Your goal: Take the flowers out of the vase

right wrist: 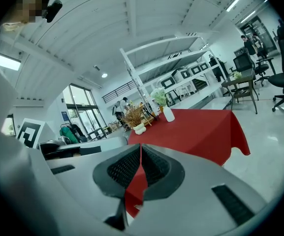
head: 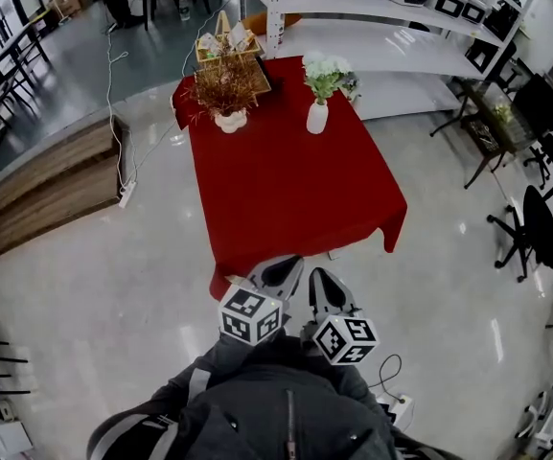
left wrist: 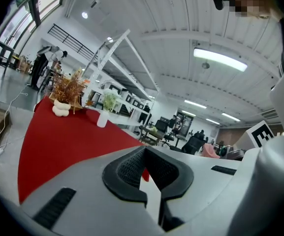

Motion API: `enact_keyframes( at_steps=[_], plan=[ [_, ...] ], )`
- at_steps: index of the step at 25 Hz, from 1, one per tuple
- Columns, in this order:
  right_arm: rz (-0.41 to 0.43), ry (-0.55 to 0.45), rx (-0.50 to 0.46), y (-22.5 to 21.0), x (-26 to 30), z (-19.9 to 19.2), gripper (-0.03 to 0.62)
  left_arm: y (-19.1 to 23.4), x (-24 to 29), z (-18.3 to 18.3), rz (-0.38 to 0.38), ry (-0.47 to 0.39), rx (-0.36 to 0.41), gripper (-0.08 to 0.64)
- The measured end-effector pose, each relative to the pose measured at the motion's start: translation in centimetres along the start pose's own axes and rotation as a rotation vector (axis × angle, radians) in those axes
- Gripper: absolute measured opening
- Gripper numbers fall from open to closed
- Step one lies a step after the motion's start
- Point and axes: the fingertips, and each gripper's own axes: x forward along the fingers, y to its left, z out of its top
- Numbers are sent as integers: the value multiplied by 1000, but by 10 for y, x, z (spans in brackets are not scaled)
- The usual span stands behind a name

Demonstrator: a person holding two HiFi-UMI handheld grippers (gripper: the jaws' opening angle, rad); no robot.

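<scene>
Vase [head: 317, 117] on red table [head: 286, 190], glossy floor [head: 94, 286]

- Tabletop [head: 286, 190]: red cloth, matt, smooth.
- Vase [head: 317, 118]: white, smooth, faintly glossy.
- Floor [head: 113, 286]: pale, polished, glossy with lamp reflections.
- Low platform [head: 56, 185]: brown wood boards, matt.
- Shelving [head: 391, 51]: white painted metal, smooth.
- Left claw [left wrist: 144, 156] and right claw [right wrist: 141, 151]: grey matt plastic shells, black ribbed pads.

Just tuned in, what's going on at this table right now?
A person stands at the near end of the red table with a claw in each hand. The left claw and right claw are both shut and empty, held short of the table. The flowers sit untouched in the vase at the far end, with a dried plant to its left.
</scene>
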Motion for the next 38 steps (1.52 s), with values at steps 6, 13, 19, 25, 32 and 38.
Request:
enact_keyframes(
  at_steps=[6,13,19,25,32,38],
  plan=[
    [4,12,18,-5,-5,-8,13,-6,1,-11,6,19,-14,8],
    [-23,21,44,-15,-10,-11,13,-10,7,-20,-4,55,-25,8],
    [-34,17,69,-21,-1,-11,14,-10,19,-24,-34,86,-21,8],
    [-23,13,82,-24,19,-3,13,2,36,-11,-42,82,-20,8],
    [-4,15,76,-34,61,20,13,29,63,18,-24,58,-12,8],
    [15,25,53,-46,103,49,14,59,91,53,8,20,-16,8]
  ],
)
